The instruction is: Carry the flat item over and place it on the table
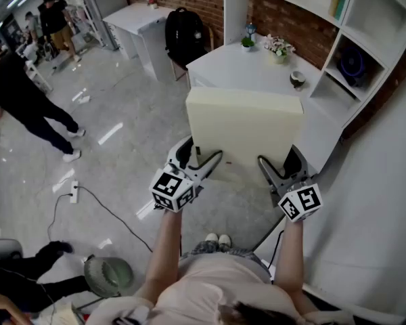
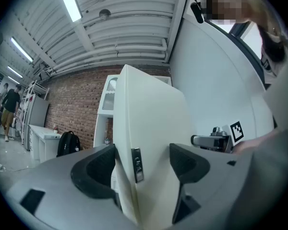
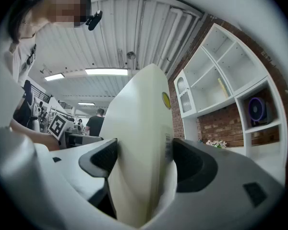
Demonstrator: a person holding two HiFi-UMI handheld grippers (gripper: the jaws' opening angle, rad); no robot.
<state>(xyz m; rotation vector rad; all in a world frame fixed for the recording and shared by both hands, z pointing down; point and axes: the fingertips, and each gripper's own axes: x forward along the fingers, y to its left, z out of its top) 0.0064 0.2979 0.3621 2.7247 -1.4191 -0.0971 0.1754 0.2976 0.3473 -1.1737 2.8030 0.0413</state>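
A flat cream slab [image 1: 247, 124] hangs level in front of me, its near edge gripped at both corners. My left gripper [image 1: 201, 156] is shut on the near left corner and my right gripper [image 1: 281, 160] on the near right. In the left gripper view the slab [image 2: 149, 114] stands on edge between the jaws of the left gripper [image 2: 141, 162], which press both its faces. The right gripper view shows the same: the slab [image 3: 139, 109] fills the right gripper [image 3: 141, 159]. The white table [image 1: 223, 70] lies just beyond the slab's far edge.
On the table stand a small plant [image 1: 247, 42], a flower pot [image 1: 279, 48] and a round bowl [image 1: 297, 79]. White shelving [image 1: 365, 32] rises at the right. A black backpack [image 1: 185, 36] sits by the table. A person [image 1: 27, 107] walks at left; a fan [image 1: 108, 275] and cable [image 1: 74, 191] lie on the floor.
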